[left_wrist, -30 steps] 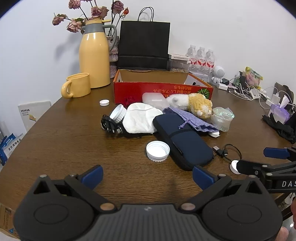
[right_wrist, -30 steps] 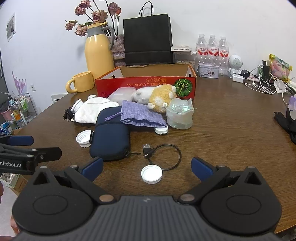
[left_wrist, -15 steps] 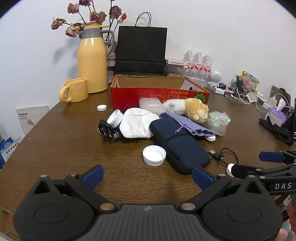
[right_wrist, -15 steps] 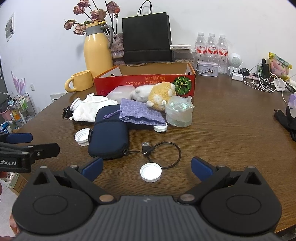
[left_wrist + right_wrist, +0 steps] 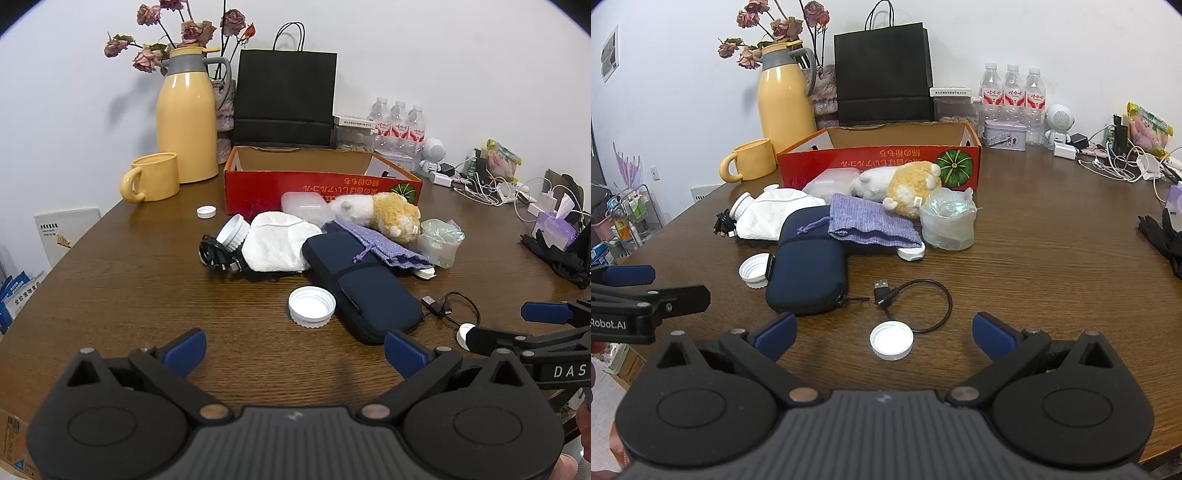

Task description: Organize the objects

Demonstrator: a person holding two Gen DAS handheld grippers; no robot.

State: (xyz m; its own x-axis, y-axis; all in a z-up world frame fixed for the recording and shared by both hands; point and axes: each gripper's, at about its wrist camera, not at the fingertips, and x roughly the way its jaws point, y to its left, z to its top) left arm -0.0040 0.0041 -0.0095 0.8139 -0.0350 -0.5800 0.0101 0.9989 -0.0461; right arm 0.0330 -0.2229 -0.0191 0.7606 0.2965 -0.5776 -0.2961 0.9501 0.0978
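Observation:
A pile lies in front of an open red cardboard box [image 5: 321, 184] [image 5: 879, 162]: a navy zip pouch [image 5: 362, 288] [image 5: 809, 266], a purple drawstring bag [image 5: 868, 221], a white-and-yellow plush toy [image 5: 384, 216] [image 5: 905, 182], a white cloth bag [image 5: 277, 242] with a screw neck, a crumpled clear cup [image 5: 947, 223] and a black cable [image 5: 916, 295]. One white lid [image 5: 312, 306] rests left of the pouch; another white lid [image 5: 891, 340] lies just ahead of my right gripper [image 5: 884, 336]. My left gripper [image 5: 293, 349] hovers open near the table's front edge. Both hold nothing.
At the back stand a yellow jug [image 5: 186, 114] with dried flowers, a yellow mug [image 5: 153, 182], a black paper bag [image 5: 286, 99] and water bottles [image 5: 1012, 92]. Chargers and cables [image 5: 1123, 162] clutter the right side. Black gloves [image 5: 1163, 236] lie at the right edge.
Both grippers have drawn back slightly and risen; the objects look a little farther off. Nothing on the table moved, and the jaws stayed open.

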